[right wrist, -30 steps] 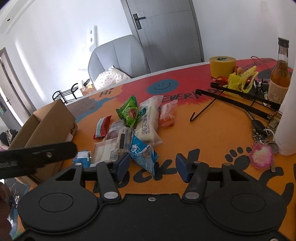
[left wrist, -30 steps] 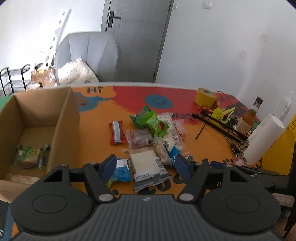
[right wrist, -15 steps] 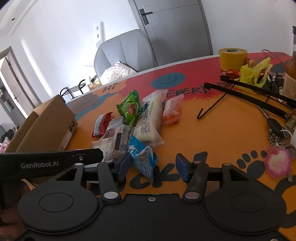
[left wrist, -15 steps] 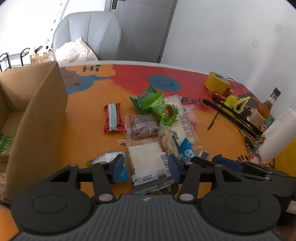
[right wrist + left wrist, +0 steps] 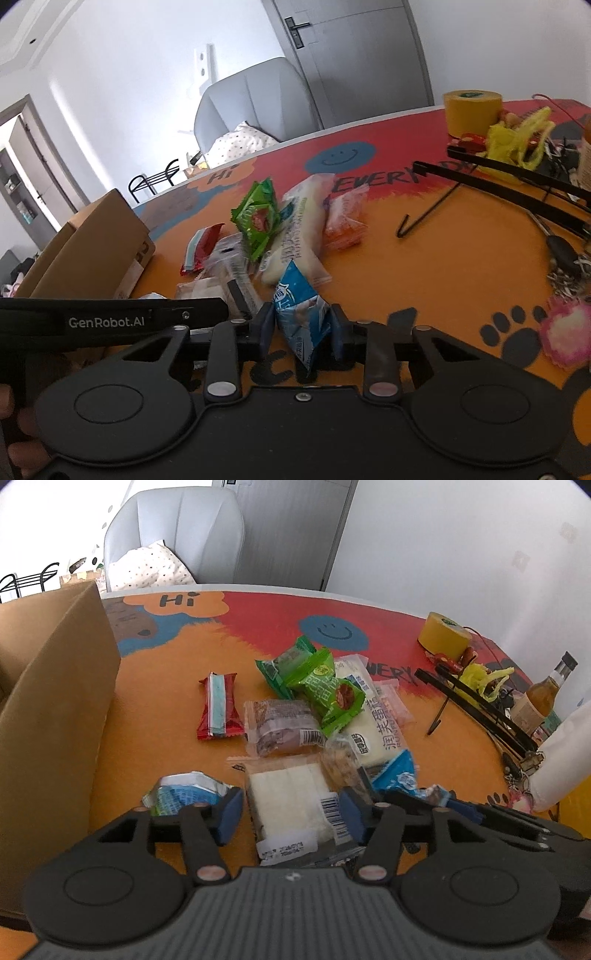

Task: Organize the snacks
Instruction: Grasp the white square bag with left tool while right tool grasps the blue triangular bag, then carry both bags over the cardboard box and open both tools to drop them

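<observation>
Snack packets lie in a heap on the orange table [image 5: 159, 716]. My left gripper [image 5: 291, 812] hangs low over a white cake packet [image 5: 288, 797], which lies between its jaws. The jaws are opening and the pads stand beside the packet, not pressing it. A small blue-and-silver packet [image 5: 184, 792] lies just left of the left finger. My right gripper [image 5: 303, 326] is closing, and its pads touch both sides of a blue snack packet [image 5: 301, 314]. A red bar [image 5: 219, 705], green packets [image 5: 321, 686] and a long white packet [image 5: 373, 716] lie farther off. The cardboard box [image 5: 55, 709] stands on the left.
At the right of the table are a yellow tape roll [image 5: 443, 635], a black hanger [image 5: 480, 705], a bottle [image 5: 543, 698], keys and a white paper roll [image 5: 561, 760]. A grey chair [image 5: 177, 535] stands behind the table. The left gripper's body [image 5: 110, 321] crosses the right wrist view.
My left gripper came forward and down over the white cake packet; its jaws narrowed, then widened a little. The right gripper's jaws closed in onto the blue packet.
</observation>
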The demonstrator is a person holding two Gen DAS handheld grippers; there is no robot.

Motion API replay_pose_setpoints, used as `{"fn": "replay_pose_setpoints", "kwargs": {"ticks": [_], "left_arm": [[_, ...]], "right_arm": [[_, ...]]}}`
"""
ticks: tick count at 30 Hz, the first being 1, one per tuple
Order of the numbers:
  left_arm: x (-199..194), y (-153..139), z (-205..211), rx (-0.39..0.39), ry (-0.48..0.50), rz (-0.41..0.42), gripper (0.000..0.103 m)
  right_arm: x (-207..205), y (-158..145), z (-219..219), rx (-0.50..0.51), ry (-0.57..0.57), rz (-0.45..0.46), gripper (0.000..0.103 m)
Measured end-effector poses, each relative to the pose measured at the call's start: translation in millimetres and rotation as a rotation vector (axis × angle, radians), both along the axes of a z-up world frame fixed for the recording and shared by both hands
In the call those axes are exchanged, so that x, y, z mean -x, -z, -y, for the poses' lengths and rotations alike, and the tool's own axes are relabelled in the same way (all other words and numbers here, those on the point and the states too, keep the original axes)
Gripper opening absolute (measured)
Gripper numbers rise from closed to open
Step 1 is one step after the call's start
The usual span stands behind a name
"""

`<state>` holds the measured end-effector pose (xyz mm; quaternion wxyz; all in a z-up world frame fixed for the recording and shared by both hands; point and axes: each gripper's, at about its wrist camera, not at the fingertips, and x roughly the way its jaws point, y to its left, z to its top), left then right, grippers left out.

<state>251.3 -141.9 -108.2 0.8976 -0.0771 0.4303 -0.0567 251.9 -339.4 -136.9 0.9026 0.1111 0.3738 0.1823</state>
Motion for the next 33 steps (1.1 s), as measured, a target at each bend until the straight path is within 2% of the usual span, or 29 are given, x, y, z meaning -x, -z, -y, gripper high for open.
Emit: {"fn": "replay_pose_setpoints", "kwargs": {"ticks": [5,8,10,13,14,17,33], "left_arm": [[1.0,4.8,7.7,-0.023,0.008,-0.002,0.064],[4.1,8.0,17.9,-0.095,0.036,0.017,0.064],[4.7,8.9,19.3,-0.107,0.039,0.023,0.064],[6.9,8.0,16.6,-0.114,0.031,0.025,0.053],[7.8,7.3,15.4,-0.112,0.029,0.024,0.049],[11.8,3.1,9.1,-0.081,0.024,0.018,0.046],[44.4,-39.8,-9.5,-0.049,0.030,0.119,0.045]], "right_arm": [[6.8,-1.0,4.2,0.019,0.015,-0.001,0.030],[11.1,-1.8,3.3,0.041,0.019,0.002,0.030],[13.7,-2.5,3.4,0.052,0.018,0.004,0.030],[18.5,-3.4,2.5,0.056,0.017,0.002,0.029],[20.0,-4.1,1.7,0.058,0.017,0.001,0.029],[24.5,-7.4,-0.1,0.053,0.020,0.002,0.028],[44.5,-43.3,-17.2,0.049,0.022,0.075,0.028]]}}
